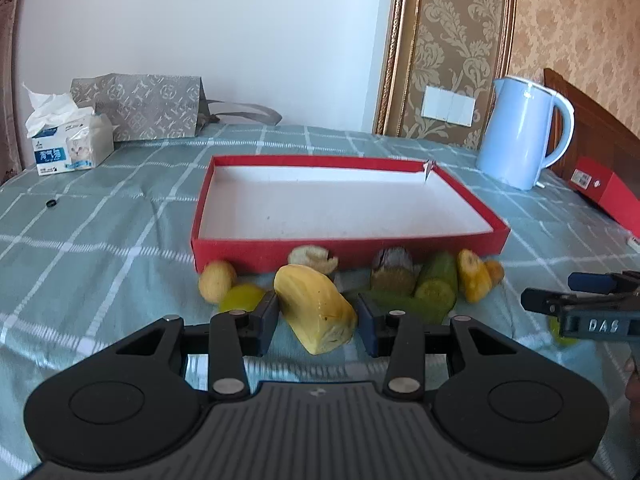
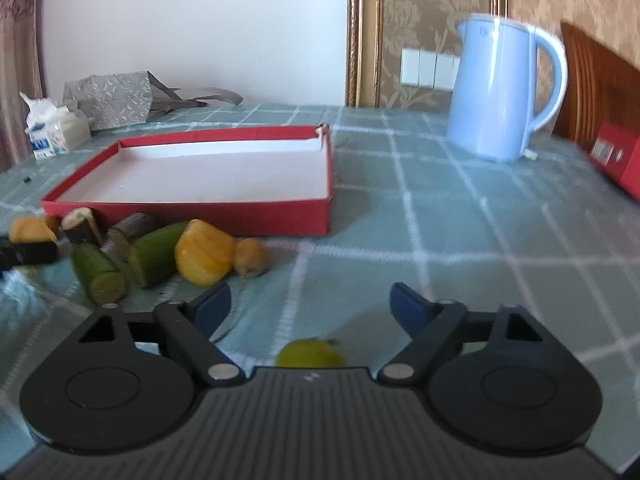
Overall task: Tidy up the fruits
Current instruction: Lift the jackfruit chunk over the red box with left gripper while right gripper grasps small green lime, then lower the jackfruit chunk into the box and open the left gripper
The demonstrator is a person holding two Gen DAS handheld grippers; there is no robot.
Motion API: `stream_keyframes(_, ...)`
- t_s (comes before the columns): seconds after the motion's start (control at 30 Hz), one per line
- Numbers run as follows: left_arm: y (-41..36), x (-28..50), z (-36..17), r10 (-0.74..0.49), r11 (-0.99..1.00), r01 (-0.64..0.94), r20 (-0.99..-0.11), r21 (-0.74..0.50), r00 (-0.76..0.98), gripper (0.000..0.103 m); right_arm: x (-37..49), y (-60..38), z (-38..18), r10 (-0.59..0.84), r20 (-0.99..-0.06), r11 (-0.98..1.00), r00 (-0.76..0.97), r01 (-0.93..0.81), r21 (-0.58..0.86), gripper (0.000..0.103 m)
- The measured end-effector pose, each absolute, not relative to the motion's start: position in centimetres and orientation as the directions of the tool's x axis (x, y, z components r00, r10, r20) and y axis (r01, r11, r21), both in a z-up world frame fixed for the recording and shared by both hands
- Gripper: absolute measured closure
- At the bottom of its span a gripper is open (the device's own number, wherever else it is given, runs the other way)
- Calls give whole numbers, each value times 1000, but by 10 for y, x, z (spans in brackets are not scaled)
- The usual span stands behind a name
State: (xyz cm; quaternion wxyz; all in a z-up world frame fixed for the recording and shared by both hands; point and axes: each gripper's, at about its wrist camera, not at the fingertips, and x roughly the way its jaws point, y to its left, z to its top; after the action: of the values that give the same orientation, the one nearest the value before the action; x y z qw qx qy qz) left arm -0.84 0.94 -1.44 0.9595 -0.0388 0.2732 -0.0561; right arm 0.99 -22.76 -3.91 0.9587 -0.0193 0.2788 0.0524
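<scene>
White wall [image 1: 200, 20], perhaps damask wallpaper [image 1: 580, 20]

Fruit pieces [image 1: 348, 284] crowding the red tray's [image 1: 352, 250] near wall, kettle [image 1: 520, 132] blocking the bedcover's [image 2: 460, 232] far right corner, open cloth between

Fruit pieces [image 1: 316, 306] lie before the tray [image 1: 348, 246]; kettle [image 1: 520, 136] behind, to its right

Red tray [image 1: 348, 247]; teal checked cloth [image 1: 120, 232]; perhaps pale-blue kettle [image 1: 520, 136]
</scene>
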Motion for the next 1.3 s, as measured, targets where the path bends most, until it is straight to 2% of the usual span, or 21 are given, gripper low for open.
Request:
stream_keyframes(0.2,9,4,4,-139,990,112,-489,-85,861,62,-2,-246,-48,101,-569,994,816,-108,21,20)
stream_keyframes(0.27,8,12,8,-151,988,123,-487,-89,860,62,-1,-244,-51,108,-573,993,813,-120,18,25)
stream_keyframes(0.33,7,19,11,-144,990,119,-484,-82,863,62,2,-241,-53,123,-579,991,806,-134,24,44)
stream_keyframes(0.37,6,23,13,-138,990,117,-483,-74,865,62,2,-240,-53,119,-573,991,811,-134,16,46)
stream_keyframes(0.43,5,30,16,-123,992,110,-481,-56,868,62,2,-236,-54,123,-571,989,812,-148,3,61)
stream_keyframes(0.5,5,39,18,-114,993,104,-484,-48,868,62,1,-234,-53,142,-569,986,810,-164,13,70)
stream_keyframes(0.67,5,61,19,-105,994,92,-496,-50,862,62,-1,-228,-51,122,-572,988,811,-153,-6,71)
stream_keyframes(1.03,-3,96,16,-76,997,68,-525,-34,848,62,10,-250,-49,151,-530,985,834,-83,149,71)
stream_keyframes(1.3,-10,148,-1,-41,999,48,-610,-4,791,62,13,-251,-49,173,-501,979,848,-93,181,71)
